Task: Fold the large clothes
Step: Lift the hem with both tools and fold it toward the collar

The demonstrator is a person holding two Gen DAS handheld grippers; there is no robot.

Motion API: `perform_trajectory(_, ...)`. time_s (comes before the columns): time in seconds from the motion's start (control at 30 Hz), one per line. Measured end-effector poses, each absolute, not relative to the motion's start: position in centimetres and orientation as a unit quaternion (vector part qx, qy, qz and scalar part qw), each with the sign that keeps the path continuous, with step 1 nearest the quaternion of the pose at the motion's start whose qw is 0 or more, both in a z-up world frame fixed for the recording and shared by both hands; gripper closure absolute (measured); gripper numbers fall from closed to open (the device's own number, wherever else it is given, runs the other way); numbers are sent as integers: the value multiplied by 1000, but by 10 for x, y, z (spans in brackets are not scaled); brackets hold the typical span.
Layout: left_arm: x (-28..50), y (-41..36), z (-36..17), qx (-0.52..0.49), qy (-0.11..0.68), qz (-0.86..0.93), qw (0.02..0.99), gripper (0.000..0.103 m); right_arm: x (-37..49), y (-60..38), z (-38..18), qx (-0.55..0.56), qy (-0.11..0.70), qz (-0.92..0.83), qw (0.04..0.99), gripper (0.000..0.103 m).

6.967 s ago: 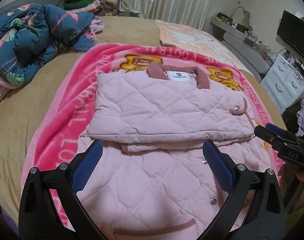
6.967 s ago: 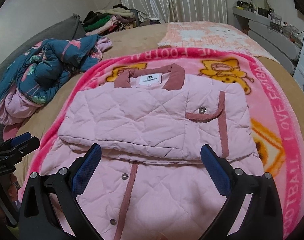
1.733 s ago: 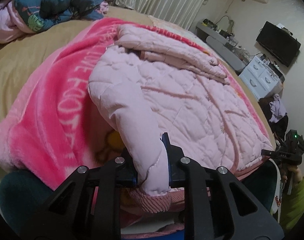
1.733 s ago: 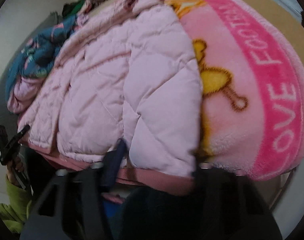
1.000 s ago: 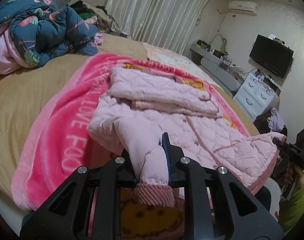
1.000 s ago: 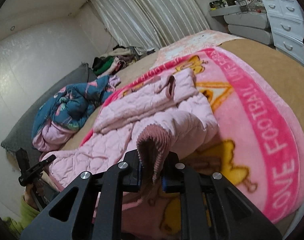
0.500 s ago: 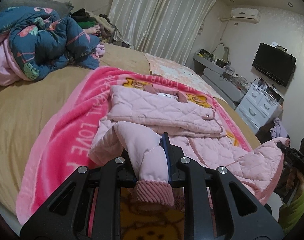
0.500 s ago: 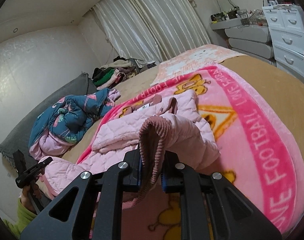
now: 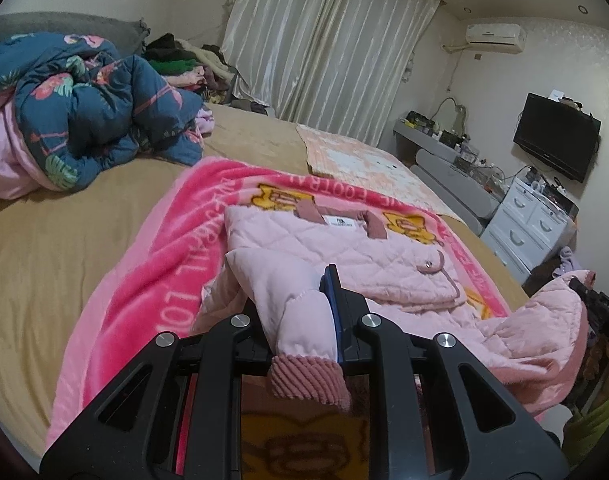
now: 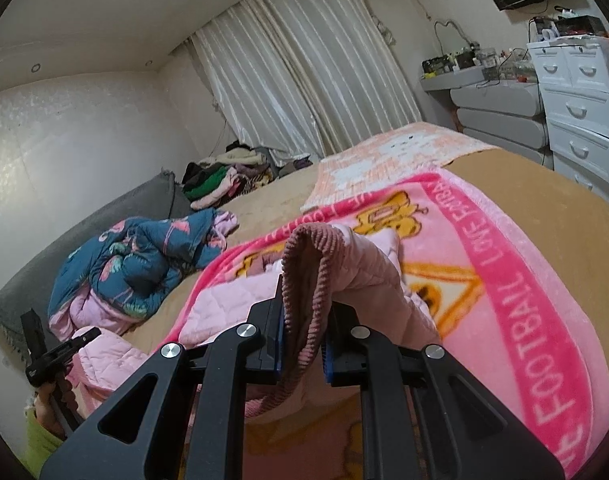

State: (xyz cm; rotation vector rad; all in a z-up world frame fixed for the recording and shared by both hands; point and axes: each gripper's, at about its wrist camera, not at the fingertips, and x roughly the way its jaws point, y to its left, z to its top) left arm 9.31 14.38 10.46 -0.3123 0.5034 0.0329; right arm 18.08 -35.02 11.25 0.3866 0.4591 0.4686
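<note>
A pink quilted jacket point(image 9: 344, 248) lies on a bright pink blanket point(image 9: 144, 280) on the bed, its upper half folded with the collar at the far end. My left gripper point(image 9: 300, 320) is shut on one bottom corner, and the ribbed hem point(image 9: 308, 376) hangs out toward the camera. In the right wrist view, my right gripper point(image 10: 304, 320) is shut on the other corner's ribbed hem point(image 10: 304, 264), held up above the blanket point(image 10: 504, 280). The lower half of the jacket sags between the two grippers. Each gripper shows at the edge of the other's view: right gripper point(image 9: 596, 312), left gripper point(image 10: 60, 356).
A crumpled blue flamingo quilt point(image 9: 84, 112) lies on the tan bedsheet at the far left. Piled clothes point(image 9: 176, 60) sit by the curtain. A pale patterned mat point(image 9: 356, 160) lies beyond the blanket. White drawers point(image 9: 532, 224) and a TV point(image 9: 556, 136) stand on the right.
Both grippers have risen and moved toward the collar, carrying the hem corners with them. The lower half of the jacket has lifted off the blanket.
</note>
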Motion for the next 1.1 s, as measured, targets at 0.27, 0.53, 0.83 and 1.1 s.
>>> perform_trajectory(0.27, 112, 146, 111, -147, 236, 26, 960, 91, 203, -345, 116, 198, 204, 219, 933, 90)
perform_trajectory(0.53, 134, 147, 120, -129, 214, 44, 967, 91, 228, -336, 125, 195, 185, 205, 941, 90)
perform_trajectory(0.83, 158, 150, 125, -109, 196, 63, 972, 91, 252, -330, 135, 194, 167, 196, 947, 90)
perform_trajectory(1.1, 190, 154, 128, -93, 195, 74, 974, 91, 287, -319, 140, 177, 154, 183, 955, 90)
